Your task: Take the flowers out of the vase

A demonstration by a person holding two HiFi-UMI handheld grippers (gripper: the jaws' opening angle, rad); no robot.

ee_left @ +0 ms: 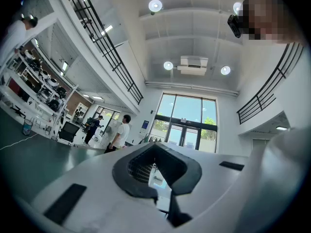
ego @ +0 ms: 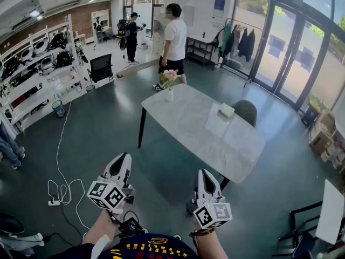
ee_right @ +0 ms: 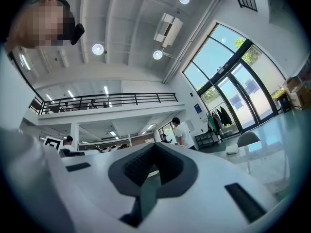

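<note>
1. The left gripper [ego: 123,161] is clenched, its dark ribbed pads meeting with nothing between them. It touches nothing and is held in the air near the person, well short of the table [ego: 215,144].
2. The right gripper [ego: 205,176] is likewise closed and empty, held beside the left one. Each carries one white cube with black square markers.
3. The flowers [ego: 169,76], a small pink and green bunch, stand in the vase [ego: 169,95] at the far left corner of the table, well apart from both grippers.
4. There is one vase, small, white and narrow.
5. There is one table, with a pale marble-patterned rectangular top on dark legs. One flat pale box [ego: 226,110] lies on it towards the right edge.
6. One rounded grey chair [ego: 247,110] sits at the table's far right side.
7. Two people stand beyond the table, one in a white shirt [ego: 175,36] close behind the vase.
8. A white cable [ego: 63,139] trails over the smooth dark floor on the left.
</note>
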